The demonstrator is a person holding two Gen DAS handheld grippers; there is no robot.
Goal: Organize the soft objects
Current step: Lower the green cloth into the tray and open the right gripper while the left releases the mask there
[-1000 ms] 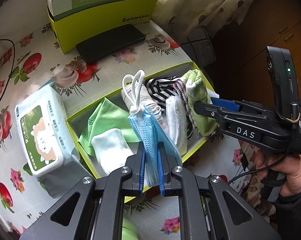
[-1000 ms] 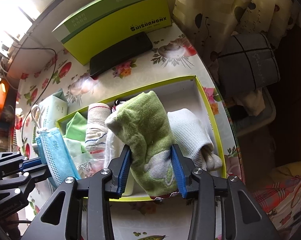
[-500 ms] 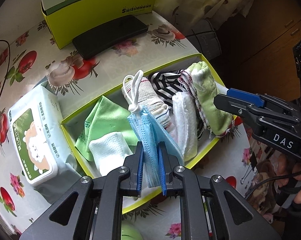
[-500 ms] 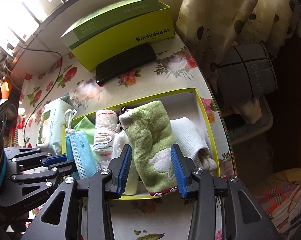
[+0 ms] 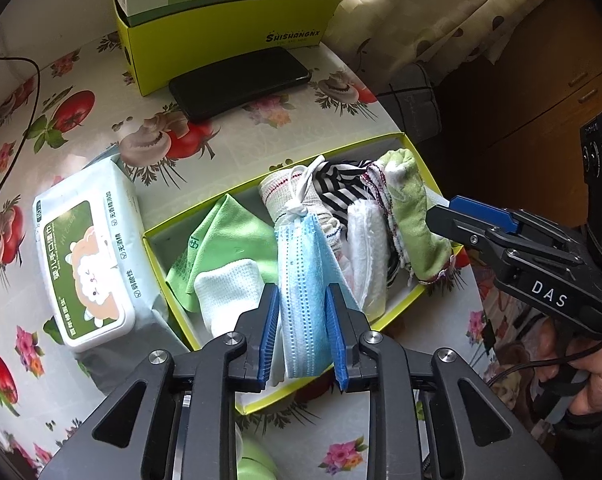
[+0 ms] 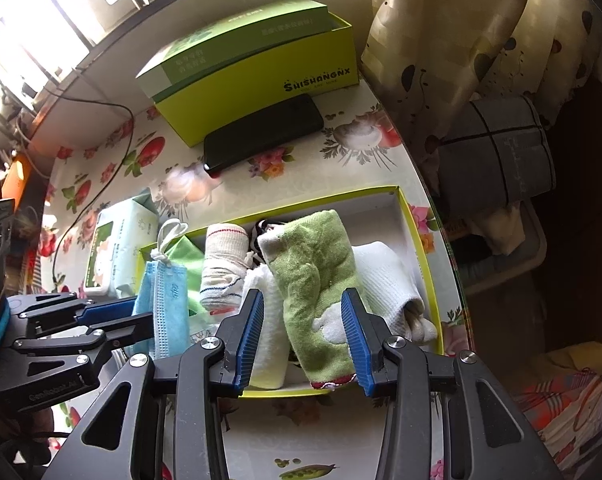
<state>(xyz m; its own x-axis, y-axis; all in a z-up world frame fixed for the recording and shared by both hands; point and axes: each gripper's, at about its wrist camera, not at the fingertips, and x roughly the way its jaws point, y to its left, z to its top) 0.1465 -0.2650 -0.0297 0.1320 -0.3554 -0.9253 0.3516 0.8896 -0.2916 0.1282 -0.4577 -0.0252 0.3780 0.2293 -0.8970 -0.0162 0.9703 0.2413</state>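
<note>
A shallow yellow-green box (image 5: 397, 138) (image 6: 385, 190) holds several folded cloths. My left gripper (image 5: 301, 308) has its jaws parted around a folded blue face mask (image 5: 305, 276) that stands in the box between a white cloth (image 5: 225, 292) and a beige roll (image 5: 281, 188). The mask also shows in the right wrist view (image 6: 167, 304). My right gripper (image 6: 301, 312) is open, its pads apart from the green towel (image 6: 317, 276) that lies in the box. The right gripper shows in the left wrist view (image 5: 477, 220), beside the green towel (image 5: 417, 216).
A wet-wipes pack (image 5: 83, 260) lies left of the box. A black phone (image 5: 241, 80) and a tall yellow-green carton (image 5: 229, 32) sit at the back. A black cable (image 5: 21, 92) runs at the far left. The table edge and curtain (image 6: 461, 40) are to the right.
My left jaws have opened off the blue mask, which now rests in the box. My right jaws have opened wider and drawn back from the green towel.
</note>
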